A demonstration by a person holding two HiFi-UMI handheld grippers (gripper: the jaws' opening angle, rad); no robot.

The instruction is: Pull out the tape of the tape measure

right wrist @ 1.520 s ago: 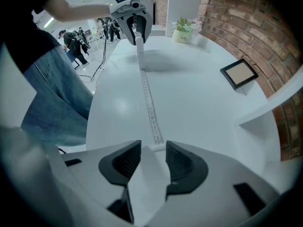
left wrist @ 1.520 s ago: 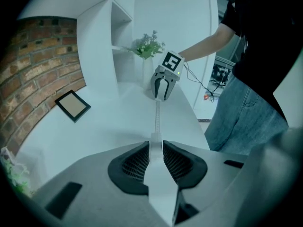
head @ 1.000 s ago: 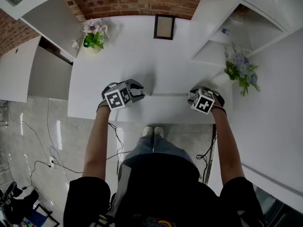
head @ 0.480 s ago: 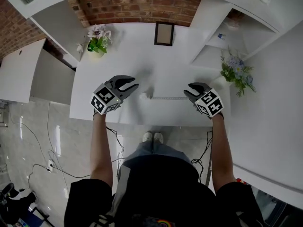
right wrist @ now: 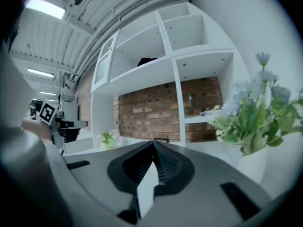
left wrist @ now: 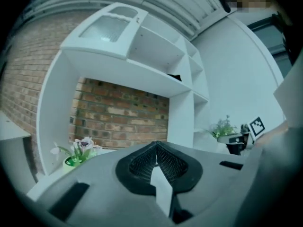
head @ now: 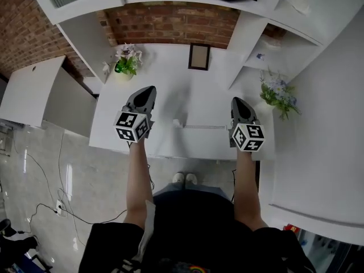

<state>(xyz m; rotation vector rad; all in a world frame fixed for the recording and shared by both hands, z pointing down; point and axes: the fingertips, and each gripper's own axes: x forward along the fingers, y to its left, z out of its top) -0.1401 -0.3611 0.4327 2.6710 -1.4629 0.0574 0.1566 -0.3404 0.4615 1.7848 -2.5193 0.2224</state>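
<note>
Since a second ago both hands have come off the ends of the tape and turned. Then the grippers faced each other across it; now they point side by side toward 12 o'clock, at the brick wall (head: 170,21). Their jaws have just been closing, and nothing is between them.

At the far left of the white surface (head: 170,78), a pot of pale flowers (head: 126,61) stands at about 11 o'clock from the left gripper (head: 149,89). That gripper hangs over the near left part of the surface, its marker cube (head: 132,127) toward the person. Its own view shows the two ribbed pads (left wrist: 142,162) pressed together to a point, clenched on nothing.

At 3 o'clock of it, the tape measure (head: 177,122) lies on the surface between the two grippers, touched by neither. Its case seems to be the small pale block at the left end, though it is too small to be sure. The tape (head: 205,127) runs out of it in a straight line toward 3 o'clock, and its far end shows just beside the right gripper (head: 236,100) in the head view. At 12 o'clock from the tape, a dark picture frame (head: 199,56) stands by the wall.

The right gripper is clenched too, its jaws meeting in a point with nothing caught in them. At about 2 o'clock from it, a bunch of blue and white flowers (head: 277,92) stands off the right edge of the surface.
</note>
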